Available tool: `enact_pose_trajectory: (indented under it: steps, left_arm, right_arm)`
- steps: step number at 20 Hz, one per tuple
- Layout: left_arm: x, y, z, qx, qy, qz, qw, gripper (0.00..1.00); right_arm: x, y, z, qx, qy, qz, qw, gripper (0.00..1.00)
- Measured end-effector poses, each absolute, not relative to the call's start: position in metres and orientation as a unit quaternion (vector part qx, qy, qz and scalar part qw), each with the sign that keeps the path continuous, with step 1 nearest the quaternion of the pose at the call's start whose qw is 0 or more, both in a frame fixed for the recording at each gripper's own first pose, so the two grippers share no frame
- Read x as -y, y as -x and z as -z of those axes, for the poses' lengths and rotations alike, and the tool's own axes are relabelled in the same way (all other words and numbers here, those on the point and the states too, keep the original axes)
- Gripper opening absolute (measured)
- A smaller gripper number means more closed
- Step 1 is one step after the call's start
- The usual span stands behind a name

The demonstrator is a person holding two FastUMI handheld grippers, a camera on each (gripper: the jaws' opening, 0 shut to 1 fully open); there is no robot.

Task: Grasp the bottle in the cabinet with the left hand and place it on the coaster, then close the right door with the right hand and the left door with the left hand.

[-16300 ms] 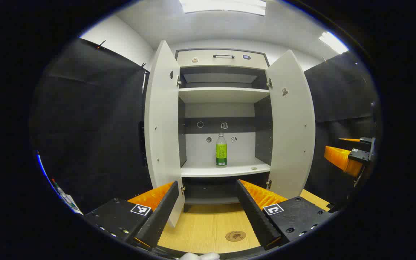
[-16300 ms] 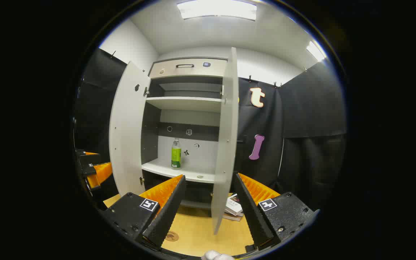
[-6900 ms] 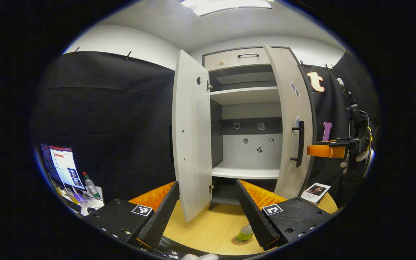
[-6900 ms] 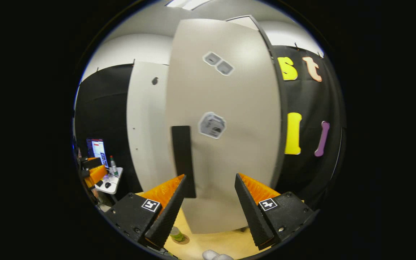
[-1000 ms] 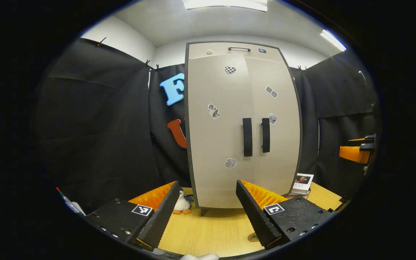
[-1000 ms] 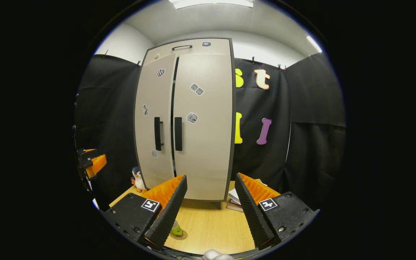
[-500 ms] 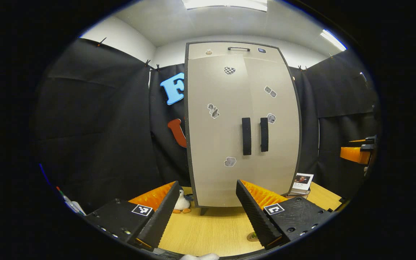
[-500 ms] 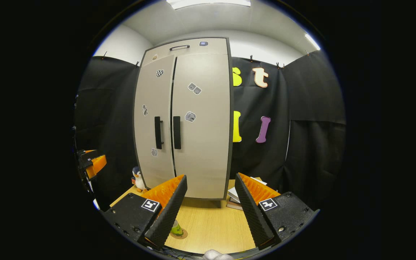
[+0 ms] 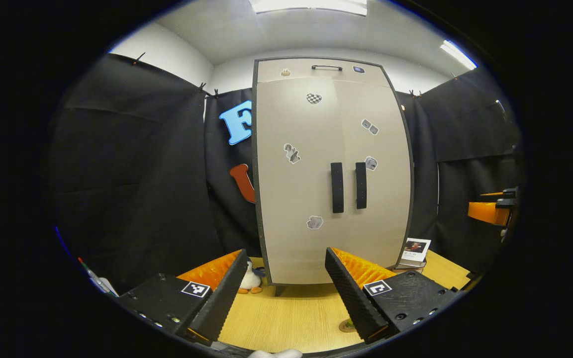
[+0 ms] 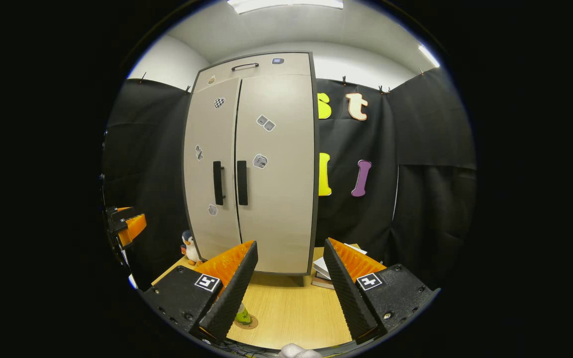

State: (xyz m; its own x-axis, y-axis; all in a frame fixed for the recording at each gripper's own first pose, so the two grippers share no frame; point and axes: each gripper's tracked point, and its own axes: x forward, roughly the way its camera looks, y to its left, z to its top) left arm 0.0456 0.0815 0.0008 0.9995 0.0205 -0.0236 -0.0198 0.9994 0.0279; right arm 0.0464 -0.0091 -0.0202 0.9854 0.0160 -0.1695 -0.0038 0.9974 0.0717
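Observation:
The grey cabinet (image 9: 331, 169) stands on the wooden table with both doors flat against its front, two black handles (image 9: 336, 187) side by side. The green bottle (image 10: 241, 315) stands on the round coaster (image 10: 247, 323) near the table's front, partly hidden behind my right gripper's left finger; in the left gripper view a sliver of coaster (image 9: 346, 326) peeks beside the right finger. My left gripper (image 9: 284, 293) is open, held back from the cabinet with nothing between its fingers. My right gripper (image 10: 286, 288) is open too and holds nothing. The other gripper shows far off at each view's edge (image 9: 490, 211) (image 10: 126, 226).
A toy penguin (image 9: 250, 281) sits at the cabinet's left foot. A small picture card (image 9: 415, 249) and stacked books (image 10: 324, 276) lie at its right foot. Black cloth walls close in on both sides. Bare table (image 9: 291, 318) lies in front of the cabinet.
Since 16 s ago the bottle left the shelf and stands on the coaster, and both doors swung closed. Over the last second both grippers drifted slightly back.

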Motion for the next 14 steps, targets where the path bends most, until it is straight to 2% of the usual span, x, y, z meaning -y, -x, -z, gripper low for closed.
enact_pose_trajectory:
  steps: [14]
  left_arm:
    - [-0.0798, -0.0424, -0.0029, -0.01, -0.014, -0.015, 1.0, 0.96]
  right_arm:
    - [0.0125, -0.0453, 0.02, -0.079, -0.04, -0.009, 0.996, 0.82]
